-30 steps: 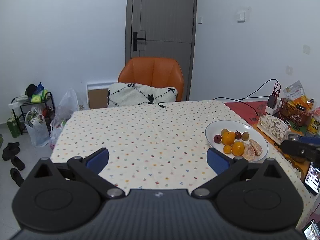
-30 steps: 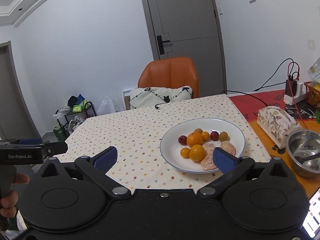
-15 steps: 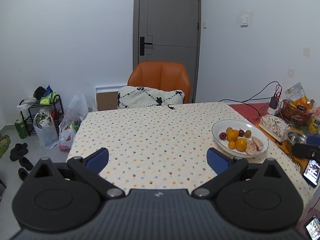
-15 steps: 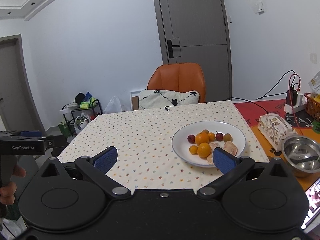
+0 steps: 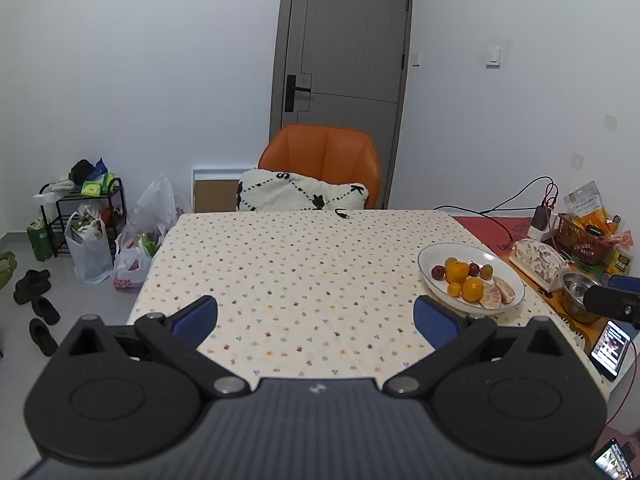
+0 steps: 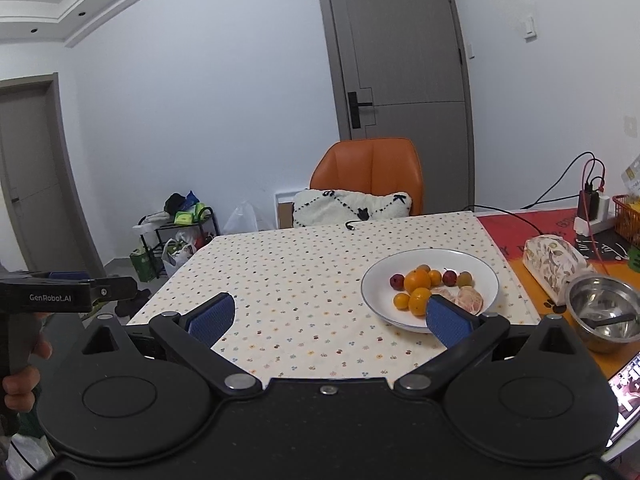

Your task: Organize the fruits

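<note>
Claws came nearest in both views. The left claw [image 5: 315,318] stood with its blue pads wide apart and nothing between them, held above the near edge of the tabletop [image 5: 296,264]. The right claw [image 6: 330,318] was likewise spread wide and carried nothing; its right pad overlapped the near rim of the plate [image 6: 376,280] in the picture, though it looked to be above the plate, not touching.

Beyond the claws, the tabletop was covered in a pale cloth with small coloured dots. The plate, white and shallow, sat toward the right side of it. All the fruit lay on that plate: two oranges [image 6: 417,281] near the middle, a few smaller orange fruits beside them, two dark red plums [image 6: 397,281], a greenish round fruit [image 6: 464,279], and a peeled citrus [image 6: 470,300] at the near right.

Judging by looks, the whole round fruits would be light, firm and smooth, likely to roll or slip, so each is best taken across its widest part with pads level. The peeled citrus seemed soft and easily crushed, calling for a gentle squeeze on its outer sides. The small fruits lay touching, leaving little room for a pad between.

To the right of the plate stood a steel bowl [image 6: 604,308]. Farther back, an orange chair [image 5: 320,156] stood at the tabletop's far edge.
</note>
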Motion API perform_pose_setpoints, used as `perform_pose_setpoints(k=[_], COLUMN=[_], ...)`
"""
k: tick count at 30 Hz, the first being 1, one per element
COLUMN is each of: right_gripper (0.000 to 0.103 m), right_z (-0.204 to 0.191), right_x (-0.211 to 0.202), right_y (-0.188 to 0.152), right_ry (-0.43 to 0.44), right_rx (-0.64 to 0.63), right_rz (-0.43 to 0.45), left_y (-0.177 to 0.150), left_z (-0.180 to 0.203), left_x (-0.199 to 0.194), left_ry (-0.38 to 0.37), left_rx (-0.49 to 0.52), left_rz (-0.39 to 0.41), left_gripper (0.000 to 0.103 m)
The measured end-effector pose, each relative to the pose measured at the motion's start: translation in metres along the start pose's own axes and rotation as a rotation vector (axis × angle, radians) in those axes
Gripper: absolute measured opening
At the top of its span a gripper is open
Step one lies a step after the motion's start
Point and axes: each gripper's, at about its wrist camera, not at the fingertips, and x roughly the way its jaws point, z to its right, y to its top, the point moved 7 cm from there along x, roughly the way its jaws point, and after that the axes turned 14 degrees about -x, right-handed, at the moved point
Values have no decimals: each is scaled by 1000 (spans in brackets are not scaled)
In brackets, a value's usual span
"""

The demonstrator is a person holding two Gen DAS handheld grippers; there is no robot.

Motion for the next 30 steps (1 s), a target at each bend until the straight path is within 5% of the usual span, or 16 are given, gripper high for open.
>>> perform_pose_setpoints(k=[30], right_gripper=[103], right_z=[-13], right_x=[10], right_y=[-9], right_ry=[7], right_rx=[-5], right_rz=[-36], left_y=[-14], left_z=[1], left_x=[8], left_ry=[-2], left_rx=[14], left_rz=[-38], left_gripper=[103])
